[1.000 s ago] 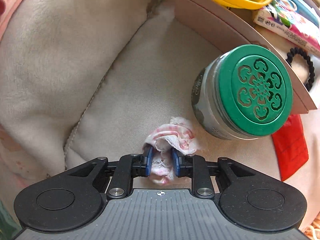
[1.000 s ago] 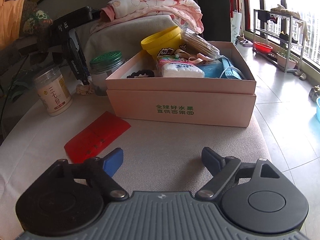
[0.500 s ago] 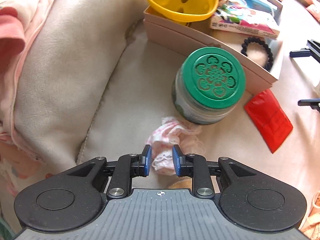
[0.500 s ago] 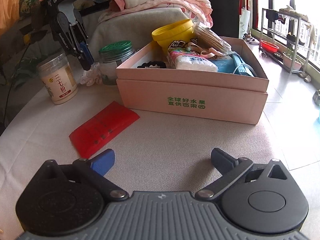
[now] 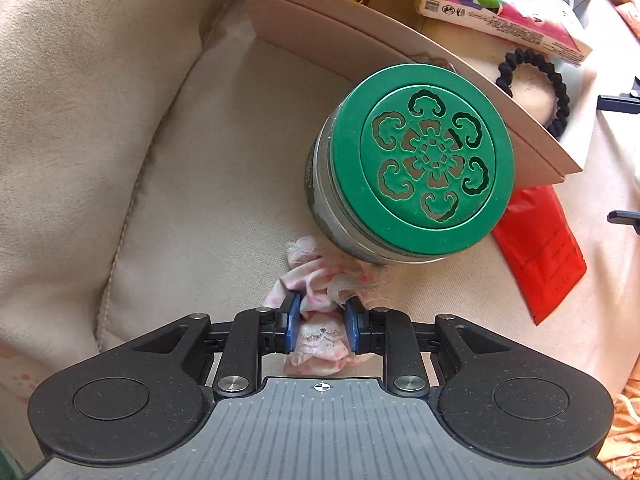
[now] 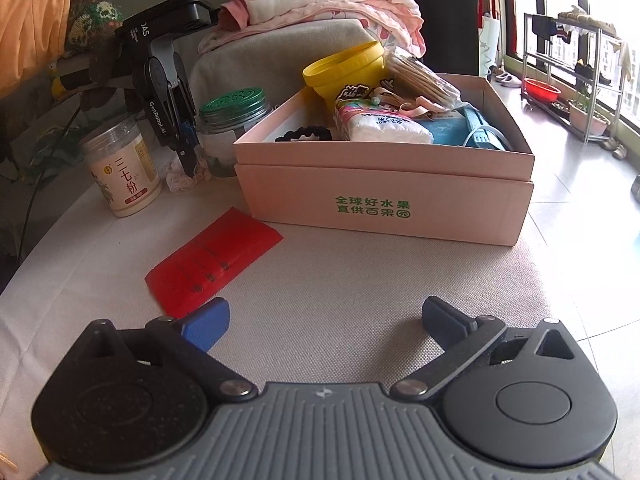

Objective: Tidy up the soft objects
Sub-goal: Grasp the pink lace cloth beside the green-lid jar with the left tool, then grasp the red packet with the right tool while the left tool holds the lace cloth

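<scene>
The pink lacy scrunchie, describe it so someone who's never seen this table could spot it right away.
Find the pink cardboard box, then the green-lidded jar at its left end. At the jar's foot, the pink lacy scrunchie is pinched in the left gripper; it is the only frilly fabric there, unlike the black hair tie in the box.

The open box (image 6: 384,196) sits on the table (image 6: 360,280), with the lidded jar (image 5: 420,160) touching its left wall. Left of that jar stands a labelled tub (image 6: 124,172); a lacy scrunchie (image 5: 320,300) lies at the jar's foot. A flat packet (image 6: 212,256) lies before them. Folded clothes (image 6: 320,0) are stacked behind the box
</scene>
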Tool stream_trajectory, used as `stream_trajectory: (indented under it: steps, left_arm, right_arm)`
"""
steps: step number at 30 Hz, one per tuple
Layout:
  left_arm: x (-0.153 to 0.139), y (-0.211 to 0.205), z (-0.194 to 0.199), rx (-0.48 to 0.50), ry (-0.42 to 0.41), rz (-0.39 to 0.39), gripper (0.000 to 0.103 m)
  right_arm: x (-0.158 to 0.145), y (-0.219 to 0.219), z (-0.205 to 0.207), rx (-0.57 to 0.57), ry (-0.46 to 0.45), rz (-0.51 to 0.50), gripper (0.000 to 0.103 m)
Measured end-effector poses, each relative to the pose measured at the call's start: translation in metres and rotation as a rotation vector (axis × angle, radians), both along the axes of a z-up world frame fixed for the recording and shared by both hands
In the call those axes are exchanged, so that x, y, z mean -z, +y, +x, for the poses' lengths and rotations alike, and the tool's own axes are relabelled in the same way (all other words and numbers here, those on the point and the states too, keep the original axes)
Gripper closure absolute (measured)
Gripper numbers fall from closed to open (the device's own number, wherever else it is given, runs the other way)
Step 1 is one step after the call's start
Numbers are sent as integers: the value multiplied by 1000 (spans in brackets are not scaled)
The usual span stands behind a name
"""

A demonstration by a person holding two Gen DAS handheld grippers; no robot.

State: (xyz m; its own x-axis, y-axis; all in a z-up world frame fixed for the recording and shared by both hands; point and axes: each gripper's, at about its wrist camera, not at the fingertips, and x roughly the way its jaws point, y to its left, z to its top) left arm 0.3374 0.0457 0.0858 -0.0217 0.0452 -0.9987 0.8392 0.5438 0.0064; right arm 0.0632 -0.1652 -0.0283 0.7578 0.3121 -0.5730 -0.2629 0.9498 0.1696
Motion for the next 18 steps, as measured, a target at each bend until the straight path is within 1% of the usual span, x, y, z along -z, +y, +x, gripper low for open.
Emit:
stream_trajectory:
  steps: [3, 4, 5, 6, 7, 9, 12, 15, 16, 18]
  left_arm:
    - [-7, -3, 3, -46, -5, 26, 77]
    - [-9, -4, 6, -75, -14, 37, 77]
    - [-11, -5, 8, -83, -22, 44, 78]
    - [-11, -4, 18, -84, -38, 46, 78]
    - [-14, -2, 16, -85, -53, 41, 79]
    - [-20, -3, 8, -116, -90, 16, 86]
    - [-38, 8, -4, -138, -164, -34, 91]
    - [-64, 24, -20, -152, -217, -118, 92]
    - [-72, 29, -32, -150, -244, -144, 92]
    - [-95, 39, -37, -157, -294, -191, 92]
  right_arm:
    - [0, 0, -1, 8, -2, 8, 0]
    - [0, 1, -1, 11, -3, 3, 0]
    - [0, 2, -1, 15, -3, -5, 0]
    - [0, 5, -1, 25, -6, -22, 2]
    - [-1, 9, -1, 32, -8, -38, 5]
    - [-2, 17, 1, 30, 0, -48, 7]
    - [-11, 36, 5, 5, 22, 0, 8]
    - [-20, 61, 8, 5, 16, 16, 8]
    - [-22, 73, 11, 15, 22, 13, 8]
    - [-22, 93, 19, 26, 55, 23, 8]
